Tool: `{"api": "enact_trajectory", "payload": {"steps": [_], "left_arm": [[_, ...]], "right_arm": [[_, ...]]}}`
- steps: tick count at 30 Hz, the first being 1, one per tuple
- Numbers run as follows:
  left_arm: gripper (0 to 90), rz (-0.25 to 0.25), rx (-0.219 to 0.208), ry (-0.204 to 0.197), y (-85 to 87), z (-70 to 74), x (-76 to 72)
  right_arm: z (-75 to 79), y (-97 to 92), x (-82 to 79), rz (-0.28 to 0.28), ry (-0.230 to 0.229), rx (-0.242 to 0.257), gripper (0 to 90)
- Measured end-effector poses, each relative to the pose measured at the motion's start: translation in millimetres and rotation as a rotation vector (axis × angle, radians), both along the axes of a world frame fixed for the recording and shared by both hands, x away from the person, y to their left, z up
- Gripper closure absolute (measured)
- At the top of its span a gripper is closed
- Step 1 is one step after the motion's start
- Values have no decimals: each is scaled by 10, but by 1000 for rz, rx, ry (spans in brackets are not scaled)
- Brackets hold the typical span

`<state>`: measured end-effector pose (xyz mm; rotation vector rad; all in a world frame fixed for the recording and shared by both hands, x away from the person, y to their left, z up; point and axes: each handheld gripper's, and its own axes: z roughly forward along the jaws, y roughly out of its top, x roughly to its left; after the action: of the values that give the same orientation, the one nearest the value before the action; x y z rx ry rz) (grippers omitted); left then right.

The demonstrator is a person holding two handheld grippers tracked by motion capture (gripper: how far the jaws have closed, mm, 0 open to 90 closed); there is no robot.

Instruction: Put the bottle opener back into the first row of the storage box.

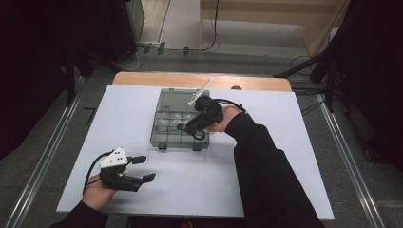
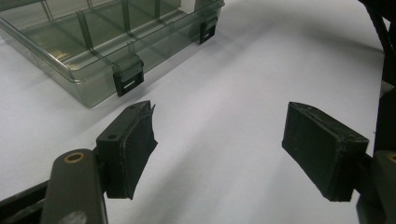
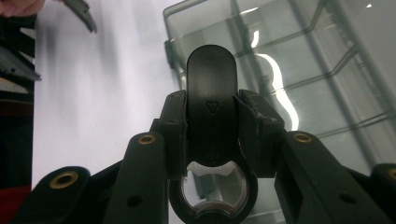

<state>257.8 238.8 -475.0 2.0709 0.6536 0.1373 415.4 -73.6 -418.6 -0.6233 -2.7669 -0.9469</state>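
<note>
2 grippers here, and only 1 is busy: the right gripper (image 3: 212, 135) is clamped on a black bottle opener (image 3: 211, 93), squeezing its flat handle from both sides with the ring end tucked down near the gripper body. In the high view the right gripper (image 1: 190, 124) holds it over the open compartment box (image 1: 164, 137), a clear smoky plastic organizer sitting mid-table on the white sheet (image 1: 266, 190). The left gripper (image 2: 224, 149) is parked near the table's front edge with its jaws spread wide, nothing between them, well apart from the box. My worry is the grip: smooth plastic, pads only on the narrow edges, so the opener could twist or slide out on a quick turn. If it drops badly it could hit a divider and land across 2 compartments. Also, nothing steadies the box, so a nudge could shove it.
</note>
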Motion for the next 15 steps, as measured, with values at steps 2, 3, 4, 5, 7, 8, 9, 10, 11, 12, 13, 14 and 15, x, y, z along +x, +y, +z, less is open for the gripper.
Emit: {"api": "enact_trajectory", "payload": {"steps": [2, 3, 4, 5, 7, 8, 9, 10, 11, 12, 13, 14, 15], "left_arm": [[247, -2, 0, 0, 1, 1, 1], [247, -3, 1, 1, 1, 1, 1], [247, -3, -1, 1, -1, -1, 0], [247, -3, 0, 2, -1, 0, 0], [247, -2, -1, 0, 3, 4, 0], [247, -1, -3, -1, 5, 4, 1], [247, -1, -3, -1, 5, 4, 1], [247, -2, -1, -2, 7, 5, 1], [247, -2, -1, -1, 6, 4, 1], [247, -3, -1, 2, 5, 4, 0], [247, -2, -2, 1, 4, 3, 0], [247, -3, -3, 2, 4, 4, 0], [247, -3, -2, 3, 5, 4, 0]], "right_arm": [[20, 2, 37, -9, -6, -1, 659], [31, 1, 55, -14, -6, -6, 658], [38, 3, 73, -23, -15, -11, 659], [45, 4, 94, -29, -20, -17, 659], [50, 8, 139, -41, -40, -35, 659], [49, 13, 157, -45, -46, -41, 659], [43, 15, 184, -44, -53, -38, 659], [39, 19, 207, -49, -55, -42, 659], [32, 24, 228, -51, -56, -41, 659], [22, 31, 250, -53, -64, -42, 659], [14, 38, 270, -57, -59, -47, 659], [3, 46, 289, -58, -63, -53, 659], [-9, 52, 312, -60, -62, -55, 659]]}}
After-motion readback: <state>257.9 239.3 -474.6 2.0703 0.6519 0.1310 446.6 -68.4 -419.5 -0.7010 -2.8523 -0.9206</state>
